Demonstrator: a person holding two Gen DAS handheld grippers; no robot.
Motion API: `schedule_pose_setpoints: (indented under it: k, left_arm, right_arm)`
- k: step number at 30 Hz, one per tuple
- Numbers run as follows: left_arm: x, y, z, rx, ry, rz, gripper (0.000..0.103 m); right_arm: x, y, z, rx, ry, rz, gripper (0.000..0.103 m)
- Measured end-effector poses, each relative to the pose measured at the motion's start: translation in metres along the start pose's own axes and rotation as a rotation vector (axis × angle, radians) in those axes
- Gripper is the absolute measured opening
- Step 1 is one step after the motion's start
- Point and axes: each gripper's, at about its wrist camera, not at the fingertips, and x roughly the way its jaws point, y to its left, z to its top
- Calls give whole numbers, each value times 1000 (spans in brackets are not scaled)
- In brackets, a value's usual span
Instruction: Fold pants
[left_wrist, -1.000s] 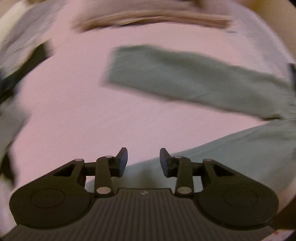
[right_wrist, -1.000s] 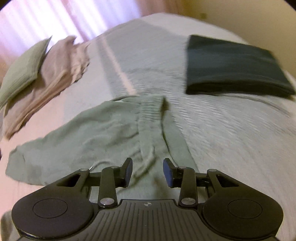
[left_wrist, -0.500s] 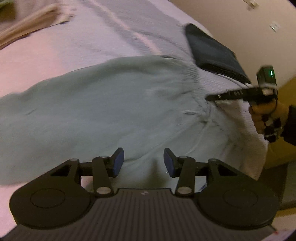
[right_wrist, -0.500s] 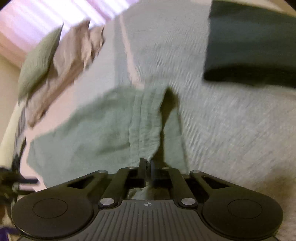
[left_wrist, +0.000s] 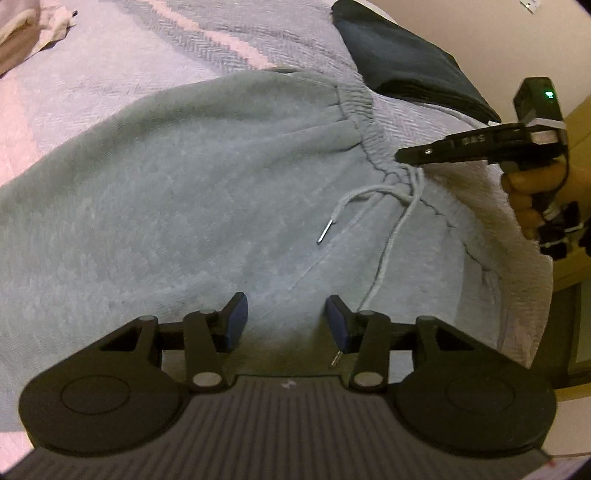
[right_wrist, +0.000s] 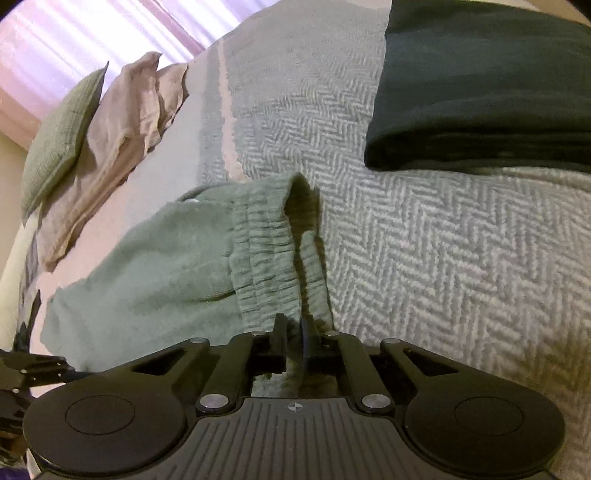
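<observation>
Herringbone weave covers the bed (right_wrist: 443, 258), which fills both views. Sage-green pants (left_wrist: 166, 192) lie spread on it, reaching ahead and to both sides of the left gripper (left_wrist: 284, 325), whose jaws stand spread above the fabric, holding nothing. A dark folded cloth (right_wrist: 480, 92) lies ahead and right of the right gripper (right_wrist: 294, 341). Pillows (right_wrist: 92, 129) sit far left. The right jaws are pressed together, pinching the pants' waistband (right_wrist: 266, 251). A drawstring (left_wrist: 388, 236) trails towards the left jaws' right finger.
</observation>
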Motion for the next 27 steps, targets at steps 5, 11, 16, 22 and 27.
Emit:
schedule_pose_setpoints:
  k: [5, 11, 16, 22, 27]
  left_arm:
    - [-32, 3, -10, 17, -20, 35, 42]
    - [-68, 22, -43, -47, -27, 105, 45]
    - [-86, 43, -80, -133, -14, 151, 45]
    - [-114, 60, -119, -237, -30, 192, 47]
    - [-141, 70, -146, -289, -55, 230, 48]
  right_arm:
    - [-34, 45, -4, -144, -38, -68, 19]
    - [-15, 108, -21, -326, 22, 31, 43]
    - [43, 134, -25, -474, 131, -16, 43]
    - [28, 161, -34, -516, 194, 115, 42]
    - [11, 178, -46, -453, 182, 64, 43]
